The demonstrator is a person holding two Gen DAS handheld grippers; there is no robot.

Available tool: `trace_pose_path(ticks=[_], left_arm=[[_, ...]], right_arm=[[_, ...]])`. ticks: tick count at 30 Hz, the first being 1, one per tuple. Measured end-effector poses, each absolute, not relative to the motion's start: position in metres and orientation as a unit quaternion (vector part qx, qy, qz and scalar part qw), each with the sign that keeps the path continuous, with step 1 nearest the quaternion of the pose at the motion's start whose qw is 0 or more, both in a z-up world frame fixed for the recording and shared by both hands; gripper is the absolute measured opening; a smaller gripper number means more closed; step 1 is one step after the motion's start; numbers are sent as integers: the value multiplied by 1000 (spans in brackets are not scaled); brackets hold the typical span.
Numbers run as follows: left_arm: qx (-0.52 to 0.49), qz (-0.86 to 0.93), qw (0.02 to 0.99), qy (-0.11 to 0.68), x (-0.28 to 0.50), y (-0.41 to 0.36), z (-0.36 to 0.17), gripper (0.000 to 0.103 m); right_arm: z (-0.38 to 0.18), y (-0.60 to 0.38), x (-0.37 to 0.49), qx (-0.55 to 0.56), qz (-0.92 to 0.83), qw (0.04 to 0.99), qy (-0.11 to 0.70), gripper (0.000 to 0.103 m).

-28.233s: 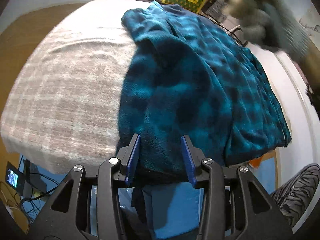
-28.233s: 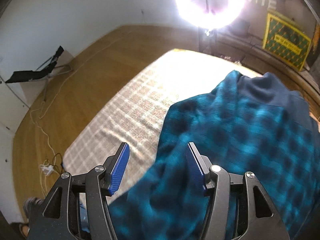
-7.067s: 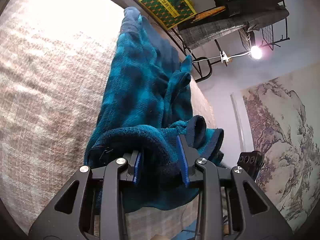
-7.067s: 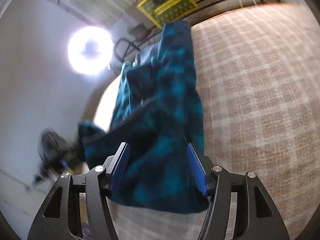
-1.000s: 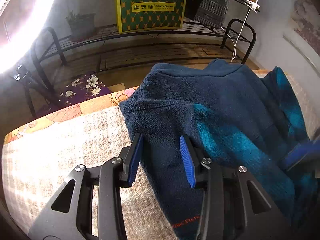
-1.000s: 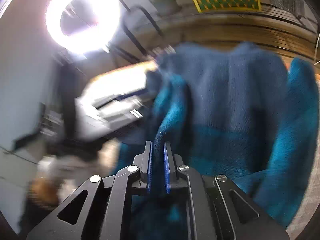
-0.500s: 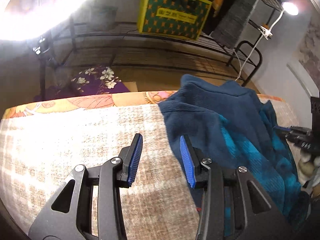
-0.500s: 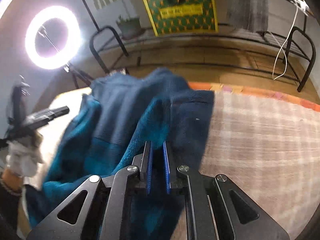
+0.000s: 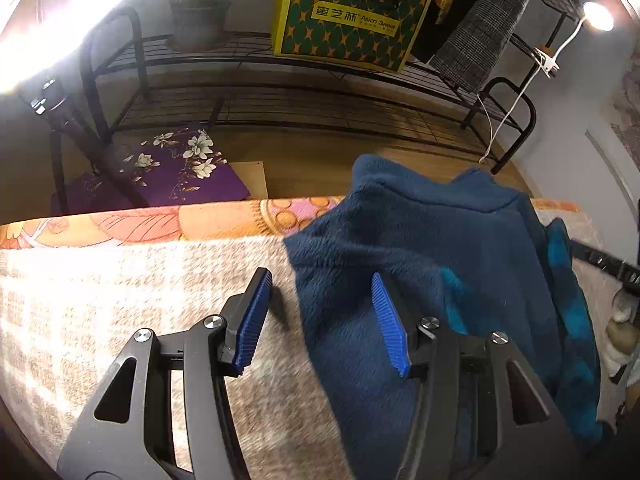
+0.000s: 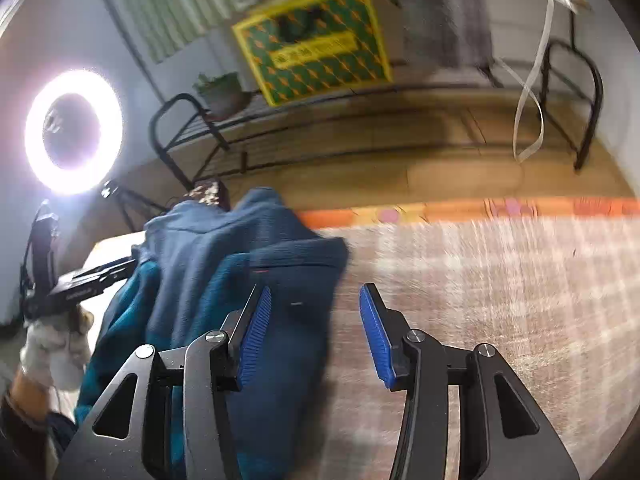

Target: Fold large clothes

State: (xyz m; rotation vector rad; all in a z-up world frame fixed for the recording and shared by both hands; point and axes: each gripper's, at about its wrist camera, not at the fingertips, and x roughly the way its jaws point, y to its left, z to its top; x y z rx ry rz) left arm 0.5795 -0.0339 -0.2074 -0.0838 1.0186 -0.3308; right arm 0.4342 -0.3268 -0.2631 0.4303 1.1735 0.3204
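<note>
The right tool (image 10: 312,332) is letting go: half a second back its jaws were pinched tight on the blue fleece garment (image 10: 224,280), and now they are opening, standing apart with the fleece edge lying loose between them. The left tool (image 9: 324,320) is opening too, jaws wider than a moment ago, the garment's left edge between them and no pad pressing on it. The garment is lying folded lengthwise near the far edge of the bed, dark navy collar part on top, teal check showing along its side.

The right wrist view is blurring, so the plaid weave of the beige blanket (image 10: 500,280) is smearing. The near end of the garment is being cut off behind both tools. A gloved hand (image 10: 52,344) with the other tool is just peeking in at the left border.

Beyond the bed: an orange patterned sheet edge (image 9: 160,220), wooden floor, a black metal rack (image 9: 240,92) carrying a yellow-green box (image 9: 344,20) and a potted plant (image 9: 196,20), a purple floral cushion (image 9: 172,168), and a ring light (image 10: 72,132) glaring
</note>
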Motion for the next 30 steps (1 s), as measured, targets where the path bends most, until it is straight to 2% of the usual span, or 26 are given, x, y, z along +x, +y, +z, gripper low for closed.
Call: trace_pose_path(ticks=[3, 6, 8, 9, 12, 21, 30], left_arm=[[-25, -160, 862, 481, 582, -44, -208, 51], [0, -166, 866, 472, 582, -57, -208, 32], [5, -171, 868, 467, 581, -63, -206, 10], [6, -172, 868, 467, 581, -64, -205, 9], [8, -174, 871, 459, 577, -68, -200, 7], [-29, -201, 884, 422, 554, -55, -151, 6], [-29, -235, 895, 377, 484, -53, -79, 6]], right_arm=[[-280, -319, 444, 204, 161, 787, 559, 45], [-282, -311, 448, 207, 166, 790, 553, 47], [-281, -303, 452, 207, 176, 788, 552, 33], [-280, -298, 454, 205, 182, 788, 551, 15], [-266, -289, 445, 173, 182, 807, 535, 8], [-210, -311, 428, 187, 185, 841, 474, 6], [-135, -315, 385, 177, 219, 853, 439, 6]])
